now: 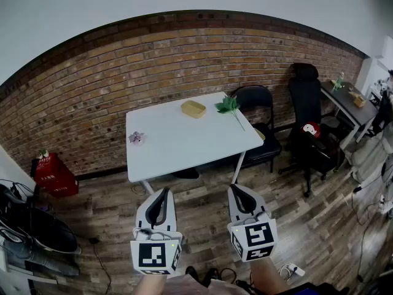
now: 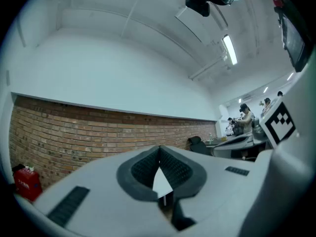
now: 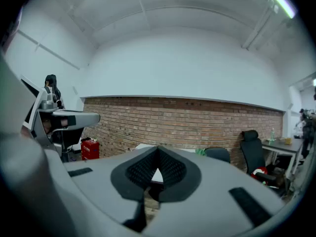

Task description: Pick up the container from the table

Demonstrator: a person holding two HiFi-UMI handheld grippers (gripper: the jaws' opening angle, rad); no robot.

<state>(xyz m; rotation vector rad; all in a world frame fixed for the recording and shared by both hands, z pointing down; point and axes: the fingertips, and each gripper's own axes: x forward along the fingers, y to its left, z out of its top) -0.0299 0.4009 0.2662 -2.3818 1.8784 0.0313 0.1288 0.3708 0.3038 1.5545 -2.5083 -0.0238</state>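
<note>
The container [image 1: 193, 109], a shallow yellow box, lies near the far edge of the white table [image 1: 178, 149]. Beside it on the right lies a green leafy sprig [image 1: 228, 104], and a small pink object [image 1: 136, 137] sits by the table's left edge. Both grippers hang well short of the table, over the wooden floor. My left gripper [image 1: 164, 191] [image 2: 159, 149] is shut with its tips together and nothing in it. My right gripper [image 1: 236, 188] [image 3: 158, 149] is likewise shut and empty. Each gripper view shows only a sliver of the table between the pads.
A brick wall [image 1: 92, 97] stands behind the table. A black chair [image 1: 258, 100] and an office chair [image 1: 306, 103] stand to its right, then a desk [image 1: 347, 100]. A red box [image 1: 54, 174] and dark bags [image 1: 31, 226] sit at the left.
</note>
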